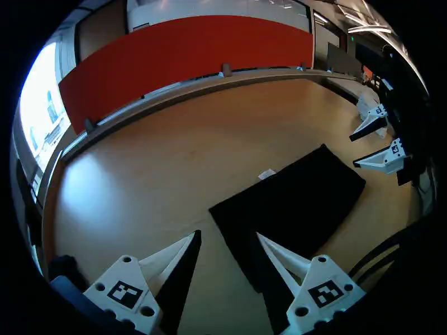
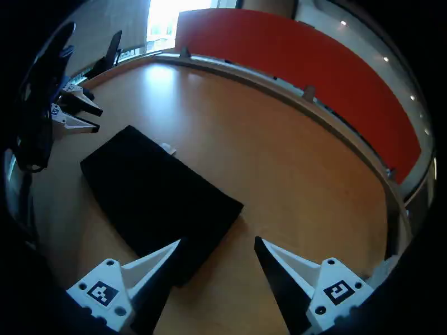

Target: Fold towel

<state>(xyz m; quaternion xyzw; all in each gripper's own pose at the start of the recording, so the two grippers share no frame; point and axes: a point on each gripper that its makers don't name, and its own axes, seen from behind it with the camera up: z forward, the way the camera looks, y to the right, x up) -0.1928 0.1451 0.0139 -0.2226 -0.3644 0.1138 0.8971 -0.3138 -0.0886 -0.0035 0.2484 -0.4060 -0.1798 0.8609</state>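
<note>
A black towel [image 1: 290, 204] lies flat and folded into a rectangle on the wooden table [image 1: 167, 162], with a small white tag at its far edge. My left gripper [image 1: 226, 245] hovers open above the towel's near left corner, nothing between its fingers. The right gripper [image 1: 375, 146] shows farther off at the right, beyond the towel's far end, open. In the right gripper view the same towel [image 2: 159, 201] lies ahead and to the left, and my right gripper [image 2: 218, 248] is open above its near corner. The left gripper [image 2: 78, 114] shows far left, open.
A red partition panel [image 1: 184, 53] runs along the table's far edge behind a raised rail [image 2: 313, 109]. A bright window [image 1: 42, 111] is at the left. A person's dark sleeve [image 2: 39, 100] holds the left gripper. Bare wood [image 2: 313, 184] surrounds the towel.
</note>
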